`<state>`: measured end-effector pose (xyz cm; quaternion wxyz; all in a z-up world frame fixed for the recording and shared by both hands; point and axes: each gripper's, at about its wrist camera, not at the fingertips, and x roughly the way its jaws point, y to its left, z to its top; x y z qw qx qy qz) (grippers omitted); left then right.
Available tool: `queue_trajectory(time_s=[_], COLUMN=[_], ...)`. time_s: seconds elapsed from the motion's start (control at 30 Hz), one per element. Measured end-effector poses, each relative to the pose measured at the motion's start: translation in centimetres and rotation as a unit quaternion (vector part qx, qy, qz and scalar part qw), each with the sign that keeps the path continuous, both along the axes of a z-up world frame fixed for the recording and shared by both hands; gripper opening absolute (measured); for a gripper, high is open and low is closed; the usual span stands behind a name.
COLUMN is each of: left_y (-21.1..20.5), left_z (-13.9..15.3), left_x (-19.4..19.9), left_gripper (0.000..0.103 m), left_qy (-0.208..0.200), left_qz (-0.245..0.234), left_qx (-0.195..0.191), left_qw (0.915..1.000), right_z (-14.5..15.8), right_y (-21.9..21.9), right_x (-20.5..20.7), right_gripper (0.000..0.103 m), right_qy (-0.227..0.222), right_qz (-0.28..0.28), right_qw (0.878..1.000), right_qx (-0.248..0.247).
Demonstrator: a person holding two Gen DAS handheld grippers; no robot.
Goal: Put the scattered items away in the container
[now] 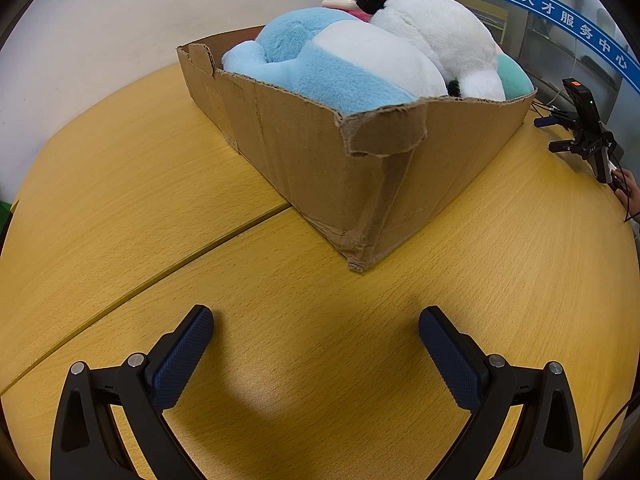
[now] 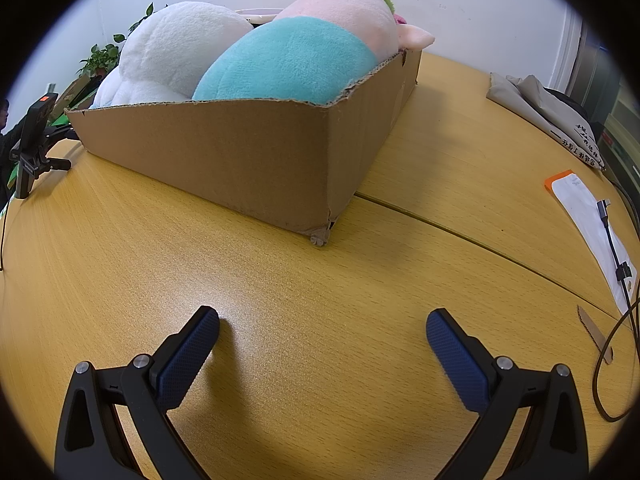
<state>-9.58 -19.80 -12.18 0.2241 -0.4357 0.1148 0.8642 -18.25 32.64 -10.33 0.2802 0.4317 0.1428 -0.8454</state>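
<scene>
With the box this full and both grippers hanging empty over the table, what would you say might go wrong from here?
1. The plush toys, such as the white one and the teal one, bulge above the cardboard box rim; a nudge might roll one out.
2. The box's near corner is torn and folded, so gripping there may tear it further.
3. The cable lies beside the right gripper and could snag. The left gripper has no such obstacle in view.
</scene>
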Motion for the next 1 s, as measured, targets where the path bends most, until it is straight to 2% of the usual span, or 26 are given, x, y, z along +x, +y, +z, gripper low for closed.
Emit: queue_trajectory(time_s=[0.5,0.73,1.0], left_y=[0.07,0.14,0.04], left_z=[-0.14,-0.34,-0.22], left_x=[-0.12,-0.08,-0.14], left_gripper=[0.103,0.103,0.103], left_qy=[0.000,0.001,0.000], left_qz=[0.003,0.004,0.005], left_qx=[0.000,0.000,0.000], left_qw=[1.0000,1.0000,1.0000], right_z=[0.01,-0.05,-0.04], right_y=[0.02,-0.27,-0.27], right_x=[0.00,0.01,-0.02], right_gripper=[0.103,0.103,0.103], right_qy=[0.000,0.000,0.000], right_qz=[0.000,-0.042,-0.043], right_qw=[1.000,0.999,0.999], right_qx=[0.000,0.000,0.000])
